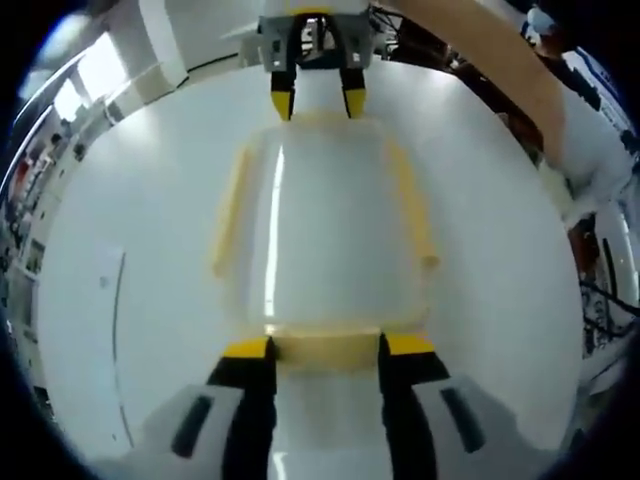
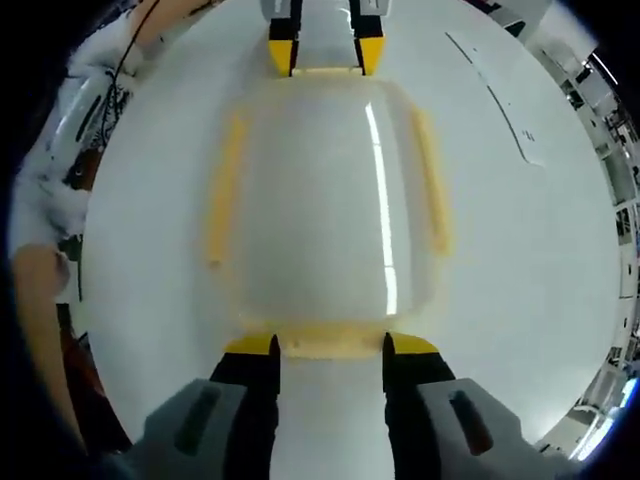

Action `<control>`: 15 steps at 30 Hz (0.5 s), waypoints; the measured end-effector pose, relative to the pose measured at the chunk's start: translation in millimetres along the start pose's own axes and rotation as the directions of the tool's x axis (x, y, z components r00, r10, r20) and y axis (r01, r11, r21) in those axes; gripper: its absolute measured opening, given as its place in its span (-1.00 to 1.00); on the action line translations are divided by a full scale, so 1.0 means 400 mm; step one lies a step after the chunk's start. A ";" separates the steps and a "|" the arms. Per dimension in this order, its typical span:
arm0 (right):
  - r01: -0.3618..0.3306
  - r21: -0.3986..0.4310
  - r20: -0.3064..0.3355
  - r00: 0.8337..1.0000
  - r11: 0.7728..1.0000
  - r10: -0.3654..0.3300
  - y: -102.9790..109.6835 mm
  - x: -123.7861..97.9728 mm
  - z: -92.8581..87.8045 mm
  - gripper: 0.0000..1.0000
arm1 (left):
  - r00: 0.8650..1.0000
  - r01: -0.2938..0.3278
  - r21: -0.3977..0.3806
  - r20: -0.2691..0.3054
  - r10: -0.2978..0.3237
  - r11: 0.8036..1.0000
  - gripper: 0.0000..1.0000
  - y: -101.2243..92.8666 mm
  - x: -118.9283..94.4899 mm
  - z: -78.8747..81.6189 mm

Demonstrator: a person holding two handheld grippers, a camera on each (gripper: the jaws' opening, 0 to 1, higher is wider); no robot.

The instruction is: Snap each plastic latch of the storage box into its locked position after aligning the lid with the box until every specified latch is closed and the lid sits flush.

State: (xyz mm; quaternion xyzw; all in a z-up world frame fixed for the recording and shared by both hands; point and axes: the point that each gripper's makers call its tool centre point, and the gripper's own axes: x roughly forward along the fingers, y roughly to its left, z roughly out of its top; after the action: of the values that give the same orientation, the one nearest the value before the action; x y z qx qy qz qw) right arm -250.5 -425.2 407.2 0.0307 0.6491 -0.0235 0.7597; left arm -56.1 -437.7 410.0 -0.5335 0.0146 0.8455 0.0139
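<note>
Clear plastic storage box with a frosted lid sitting out on the middle of the round white table, well away from every edge. Long side running straight from one gripper to the other. Long yellow plastic side latches lying along both long sides of the box. One short yellow end latch on the near end, right between the jaws of the left gripper. Other short yellow end latch on the far end, right between the jaws of the right gripper. Both pairs of jaws spread wide, one yellow tip on each side of its end latch, just beside it or touching it; cannot tell which. Right gripper seen from across the box too, at the far end in the left gripper view, jaws spread the same way. Lid looking lined up on the box. Probably the next step: pushing each end latch in toward the box, each gripper just as near to its own end.
</note>
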 end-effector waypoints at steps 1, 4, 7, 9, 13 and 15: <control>0.000 0.002 -0.004 1.000 1.000 0.000 0.000 0.000 -0.001 -0.20 | 1.000 0.000 0.000 -0.003 0.000 1.000 -0.22 0.000 0.000 0.000; 0.000 0.004 -0.022 1.000 1.000 0.000 0.004 0.003 -0.001 -0.20 | 1.000 -0.002 -0.005 -0.012 0.002 1.000 -0.21 0.004 0.001 -0.001; 0.001 0.010 -0.021 1.000 1.000 -0.001 0.003 0.004 -0.003 -0.20 | 1.000 -0.003 -0.007 -0.017 0.003 1.000 -0.21 0.007 0.001 -0.003; 0.004 0.014 -0.019 1.000 1.000 -0.003 0.002 0.005 -0.003 -0.20 | 1.000 -0.004 -0.007 -0.021 0.003 1.000 -0.21 0.008 0.000 -0.004; 0.008 0.019 -0.029 1.000 1.000 -0.007 0.002 0.007 -0.003 -0.20 | 0.999 -0.005 -0.006 -0.037 0.005 1.000 -0.21 0.011 0.000 -0.006; 0.008 0.013 -0.059 0.998 1.000 -0.007 0.006 0.009 -0.003 -0.20 | 0.999 -0.004 -0.002 -0.043 0.004 1.000 -0.21 0.010 0.000 -0.006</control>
State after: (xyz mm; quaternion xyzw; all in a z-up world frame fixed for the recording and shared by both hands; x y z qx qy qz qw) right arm -250.9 -422.5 403.4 0.0340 0.6712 -0.0296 0.7399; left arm -53.9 -441.9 409.1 -0.5515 0.0152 0.8340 0.0116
